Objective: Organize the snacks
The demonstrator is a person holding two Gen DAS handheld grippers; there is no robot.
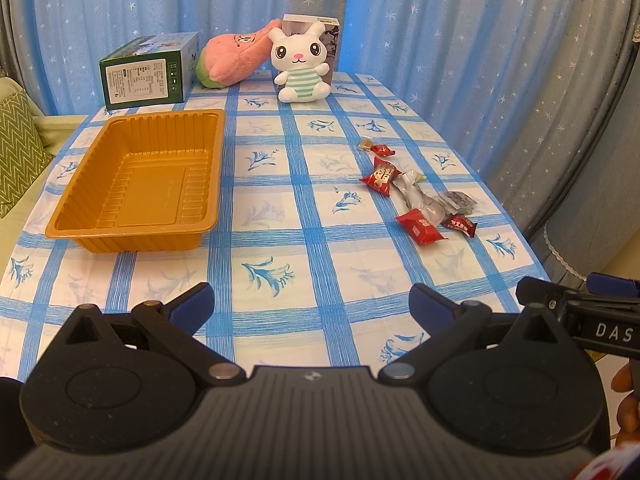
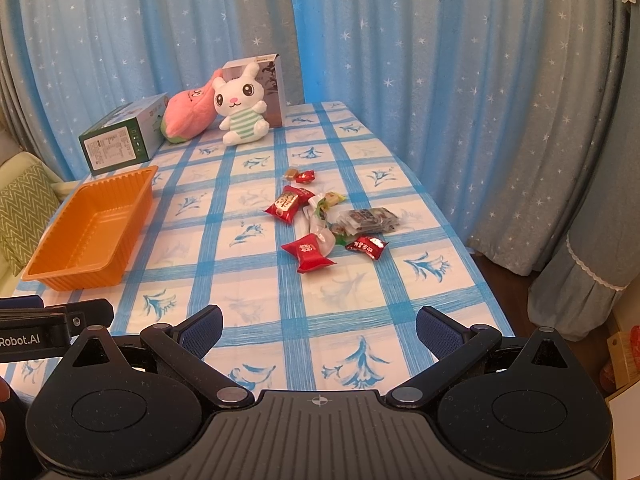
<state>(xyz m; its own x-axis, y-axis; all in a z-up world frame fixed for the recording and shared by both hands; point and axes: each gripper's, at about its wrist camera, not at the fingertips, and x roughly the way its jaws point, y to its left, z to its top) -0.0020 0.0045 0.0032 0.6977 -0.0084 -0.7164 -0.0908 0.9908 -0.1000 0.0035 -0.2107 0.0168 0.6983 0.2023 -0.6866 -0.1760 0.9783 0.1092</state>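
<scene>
Both tools, left (image 1: 311, 304) and right (image 2: 318, 326), hover over the worktop's (image 1: 256, 240) near edge, jaws spread wide and empty. Beyond, wrapped snacks (image 2: 320, 220) lie scattered at right, well apart from the orange tray (image 1: 136, 184) at left.

Both views are bright and evenly lit, with a strong blue cast where daylight glows through the curtains (image 1: 400, 40) behind the desk (image 1: 280, 208). Shadows are soft and short; a faint one sits under the orange tray (image 1: 132, 176). Fisheye distortion bows the desk edges and bends the curtain folds toward the dark, vignetted corners. The snack wrappers (image 2: 320, 224) show small glints, and focus holds sharp across most of each frame.
</scene>
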